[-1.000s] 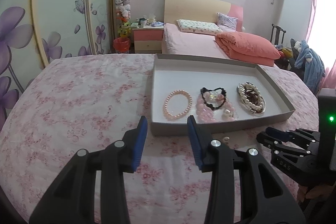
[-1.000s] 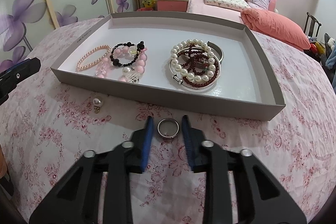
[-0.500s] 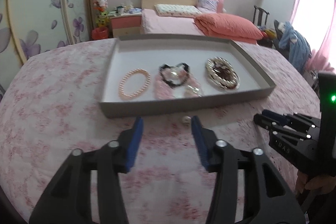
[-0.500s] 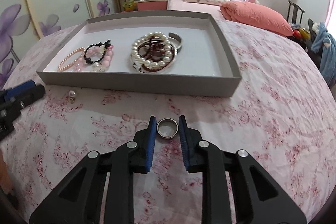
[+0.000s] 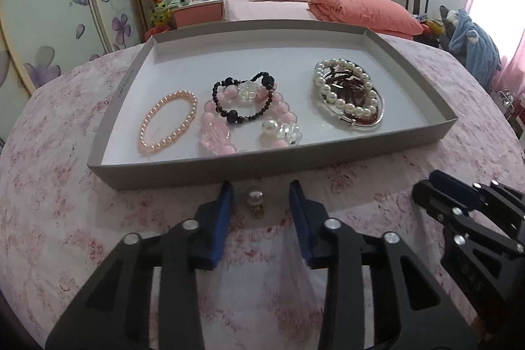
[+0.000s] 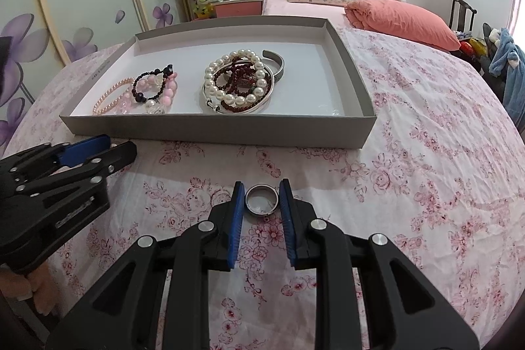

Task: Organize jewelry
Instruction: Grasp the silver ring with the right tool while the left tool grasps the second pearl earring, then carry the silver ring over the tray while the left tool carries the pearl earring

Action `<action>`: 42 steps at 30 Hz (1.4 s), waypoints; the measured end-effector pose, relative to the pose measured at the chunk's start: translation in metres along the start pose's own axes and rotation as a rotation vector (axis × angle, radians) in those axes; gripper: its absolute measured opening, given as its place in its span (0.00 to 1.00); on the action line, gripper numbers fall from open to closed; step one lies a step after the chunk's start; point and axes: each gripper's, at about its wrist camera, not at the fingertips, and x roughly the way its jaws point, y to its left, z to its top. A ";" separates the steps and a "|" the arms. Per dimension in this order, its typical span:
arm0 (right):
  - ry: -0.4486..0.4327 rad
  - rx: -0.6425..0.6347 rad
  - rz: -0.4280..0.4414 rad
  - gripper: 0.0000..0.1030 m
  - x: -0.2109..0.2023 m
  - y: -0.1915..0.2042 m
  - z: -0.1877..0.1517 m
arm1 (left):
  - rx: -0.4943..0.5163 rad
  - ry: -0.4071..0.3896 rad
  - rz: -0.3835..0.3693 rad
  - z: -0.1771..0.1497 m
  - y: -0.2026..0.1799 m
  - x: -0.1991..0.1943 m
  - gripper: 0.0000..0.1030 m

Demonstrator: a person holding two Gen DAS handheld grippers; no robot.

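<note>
A grey jewelry tray [image 5: 229,168] [image 6: 210,128] on the floral cloth holds a peach pearl bracelet [image 5: 167,122], pink and black bead bracelets [image 5: 244,107] and a white pearl and bangle pile [image 5: 347,94] [image 6: 241,81]. My left gripper [image 5: 261,197] is open, its blue pads either side of a pearl earring [image 5: 255,198] lying on the cloth just before the tray. My right gripper [image 6: 262,199] is shut on a silver ring [image 6: 262,199], held just above the cloth in front of the tray.
The right gripper's body [image 5: 472,212] shows at the right of the left wrist view; the left gripper's body [image 6: 65,173] shows at the left of the right wrist view. A bed with a pink quilt [image 6: 400,18] and a nightstand [image 6: 236,5] stand beyond the table.
My left gripper moved forward toward the tray until the pearl earring lay between its open pads. My right gripper closed on the ring and swung with it to face the tray's right part.
</note>
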 end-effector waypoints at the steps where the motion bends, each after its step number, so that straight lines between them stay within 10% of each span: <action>1: 0.000 0.001 0.001 0.22 0.000 0.000 0.000 | -0.003 -0.005 0.009 0.001 0.000 0.001 0.26; 4: 0.000 0.000 0.000 0.22 -0.001 -0.001 0.000 | -0.012 -0.012 0.022 0.001 0.005 0.001 0.13; 42: -0.076 0.017 0.065 0.22 -0.021 0.014 -0.005 | -0.080 -0.072 0.015 -0.035 0.067 -0.051 0.13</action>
